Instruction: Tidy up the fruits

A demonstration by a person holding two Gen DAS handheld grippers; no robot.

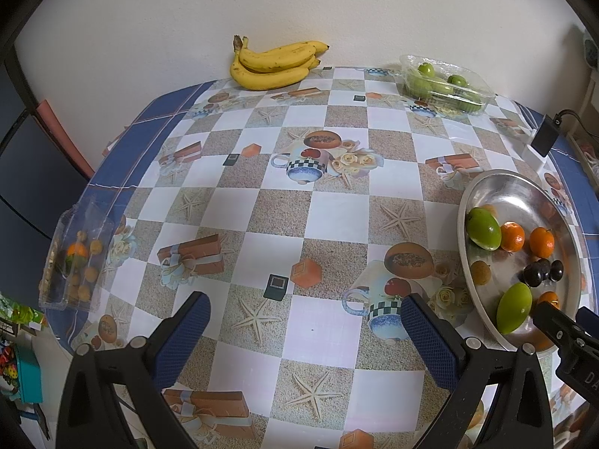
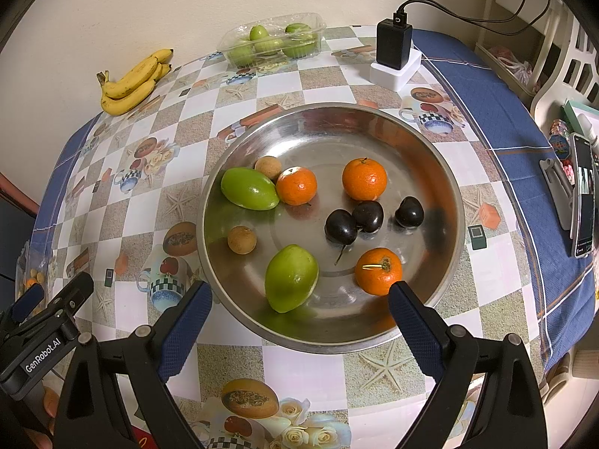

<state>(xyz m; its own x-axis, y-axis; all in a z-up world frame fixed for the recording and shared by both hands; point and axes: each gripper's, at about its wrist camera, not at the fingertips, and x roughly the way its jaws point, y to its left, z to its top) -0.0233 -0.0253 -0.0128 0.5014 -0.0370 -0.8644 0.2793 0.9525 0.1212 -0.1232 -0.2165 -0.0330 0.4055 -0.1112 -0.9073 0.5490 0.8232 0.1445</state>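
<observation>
A steel bowl (image 2: 430, 172) sits on the patterned tablecloth (image 1: 329, 205) holding three oranges (image 2: 364, 179), two green fruits (image 2: 291, 277), three dark cherries (image 2: 340, 227) and two small brown longans (image 2: 242, 239). By the wall, a clear tray (image 2: 239, 33) holds green fruits, beside a bunch of bananas (image 1: 275, 63). At the table's left edge another clear box (image 1: 75, 262) holds small orange and brown fruits. The left gripper (image 1: 305, 331) and right gripper (image 2: 299, 316) both gape wide, holding nothing.
</observation>
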